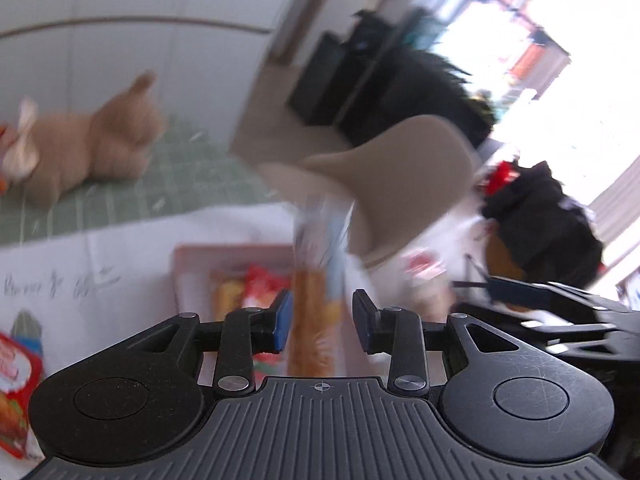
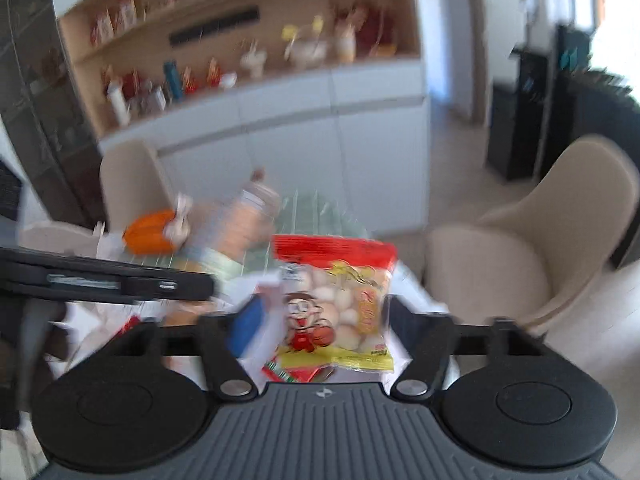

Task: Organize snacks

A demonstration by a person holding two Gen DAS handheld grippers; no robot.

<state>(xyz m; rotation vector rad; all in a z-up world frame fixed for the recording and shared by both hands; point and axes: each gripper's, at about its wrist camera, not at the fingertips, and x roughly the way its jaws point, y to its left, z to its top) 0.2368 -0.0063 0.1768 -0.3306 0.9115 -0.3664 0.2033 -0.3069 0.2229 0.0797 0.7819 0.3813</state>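
In the left wrist view my left gripper [image 1: 322,326] holds a tall orange and pale blue snack packet [image 1: 318,280] upright between its blue pads, above a pink tray [image 1: 180,276] that holds orange and red snack bags [image 1: 256,288]. In the right wrist view my right gripper [image 2: 320,324] stands around a clear bag of round white snacks with a red top and a cartoon boy [image 2: 340,304]. Its jaws look wide and the frame is blurred, so the grip is unclear. A red and green packet [image 2: 296,372] lies below it.
A tan plush toy [image 1: 92,144] lies on the green cutting mat [image 1: 180,176]. A red snack bag [image 1: 16,384] lies at the left on white paper. A beige chair [image 2: 532,256] stands to the right. An orange toy [image 2: 150,230] and a bottle [image 2: 252,216] lie on the table. The other gripper [image 2: 108,280] crosses on the left.
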